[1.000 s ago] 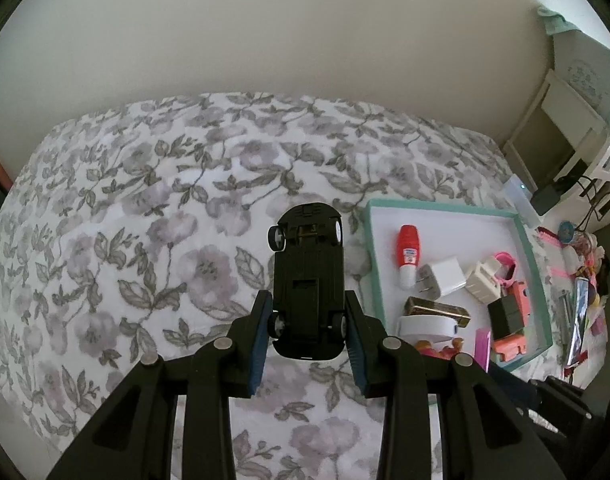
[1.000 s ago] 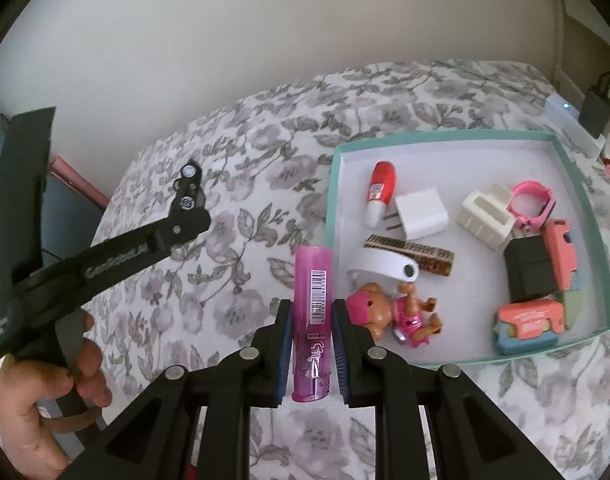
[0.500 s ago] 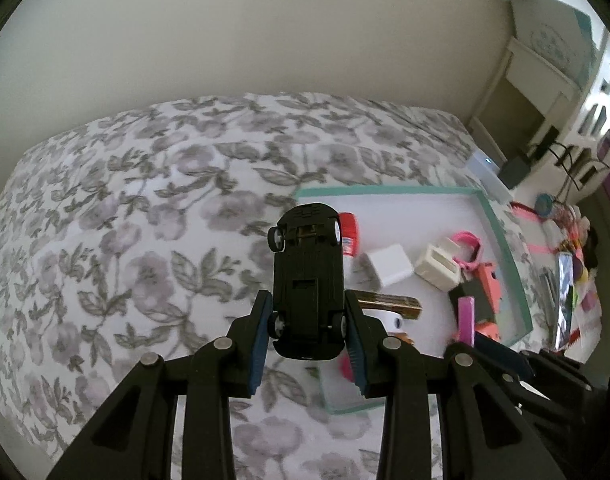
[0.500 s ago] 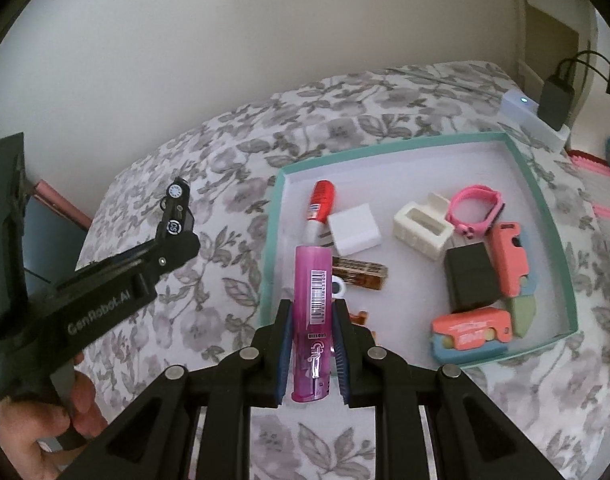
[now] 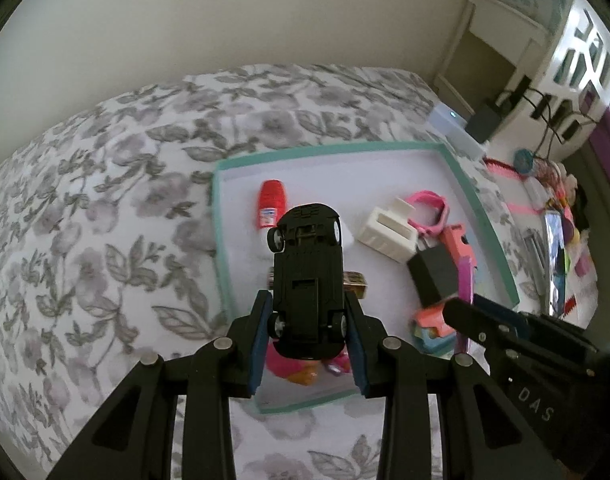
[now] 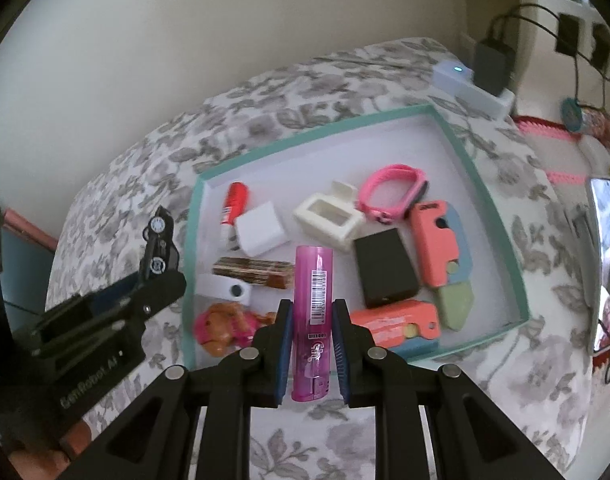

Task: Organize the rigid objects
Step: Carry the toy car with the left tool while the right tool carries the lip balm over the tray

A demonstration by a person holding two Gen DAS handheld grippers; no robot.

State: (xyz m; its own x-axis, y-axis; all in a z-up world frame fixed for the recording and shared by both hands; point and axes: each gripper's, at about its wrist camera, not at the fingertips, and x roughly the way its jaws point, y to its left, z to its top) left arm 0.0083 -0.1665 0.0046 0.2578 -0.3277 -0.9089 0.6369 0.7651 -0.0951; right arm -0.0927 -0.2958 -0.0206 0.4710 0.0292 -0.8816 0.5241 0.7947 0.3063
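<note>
While gripped (apart) — one car point(image 5: 307, 280), one lighter point(image 6: 312, 320)

Both hand-held grippers have swung from the floral bed over the teal-rimmed tray point(image 5: 221, 240): the black toy car point(image 5: 307, 280) (underside up) and pink lighter point(image 6: 312, 316) now hang above its contents.

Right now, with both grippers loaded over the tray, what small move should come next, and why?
Probably lower the right gripper and set the pink lighter on the tray's bare floor: it hangs above the tray, while the left gripper holds the black toy car.
</note>
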